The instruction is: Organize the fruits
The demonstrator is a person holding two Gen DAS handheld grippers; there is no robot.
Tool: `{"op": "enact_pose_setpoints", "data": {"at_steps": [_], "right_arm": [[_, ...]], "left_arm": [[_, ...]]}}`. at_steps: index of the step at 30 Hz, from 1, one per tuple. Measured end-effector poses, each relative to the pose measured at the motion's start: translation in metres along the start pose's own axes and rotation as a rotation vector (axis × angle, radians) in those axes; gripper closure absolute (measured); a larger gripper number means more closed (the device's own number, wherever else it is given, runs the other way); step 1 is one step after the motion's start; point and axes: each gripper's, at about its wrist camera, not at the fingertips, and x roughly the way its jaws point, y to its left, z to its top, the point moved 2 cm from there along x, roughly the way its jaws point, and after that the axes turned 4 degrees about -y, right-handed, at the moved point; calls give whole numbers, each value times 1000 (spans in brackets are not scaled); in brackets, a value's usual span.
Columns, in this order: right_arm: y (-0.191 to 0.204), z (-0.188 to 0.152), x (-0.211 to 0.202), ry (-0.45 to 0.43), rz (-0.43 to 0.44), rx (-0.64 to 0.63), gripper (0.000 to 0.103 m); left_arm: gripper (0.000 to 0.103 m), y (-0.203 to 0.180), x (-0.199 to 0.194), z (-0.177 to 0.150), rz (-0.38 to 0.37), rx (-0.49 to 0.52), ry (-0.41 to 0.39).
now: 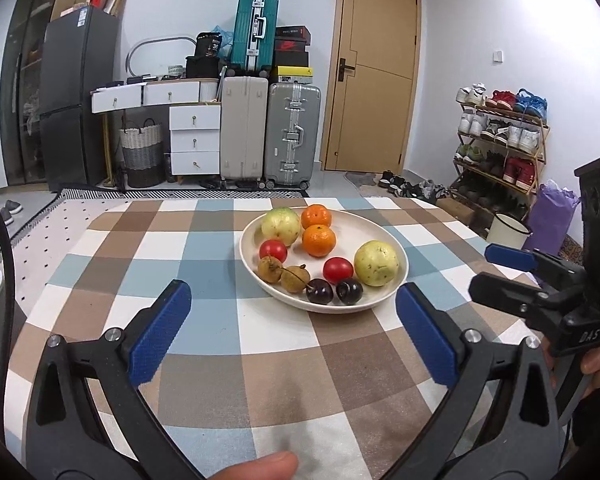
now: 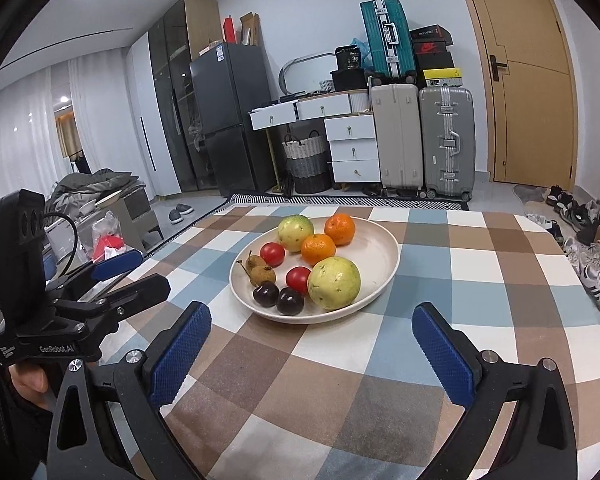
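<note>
A white plate (image 1: 396,258) (image 2: 380,248) sits on the checked tablecloth and holds two yellow-green guavas (image 1: 376,263) (image 2: 334,283), two oranges (image 1: 319,240) (image 2: 318,249), two red tomatoes (image 1: 337,269) (image 2: 299,279), two brown longans (image 1: 295,278) (image 2: 262,275) and two dark cherries (image 1: 320,291) (image 2: 290,301). My left gripper (image 1: 292,308) is open and empty, just short of the plate's near rim. My right gripper (image 2: 312,328) is open and empty, also near the plate's front rim. Each gripper shows at the edge of the other's view (image 1: 504,268) (image 2: 128,272).
The checked tablecloth (image 1: 220,320) (image 2: 460,280) covers the table. Behind it stand suitcases (image 1: 292,136), white drawers (image 1: 194,140), a fridge (image 1: 76,96), a door (image 1: 376,72) and a shoe rack (image 1: 500,140).
</note>
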Motion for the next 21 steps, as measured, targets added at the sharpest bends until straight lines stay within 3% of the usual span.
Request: {"op": "enact_pose_setpoints", "data": {"at_steps": [21], "right_arm": [[6, -1, -4, -56, -33, -35, 1]], "left_arm": [[1, -1, 0, 0, 31, 20, -19]]}}
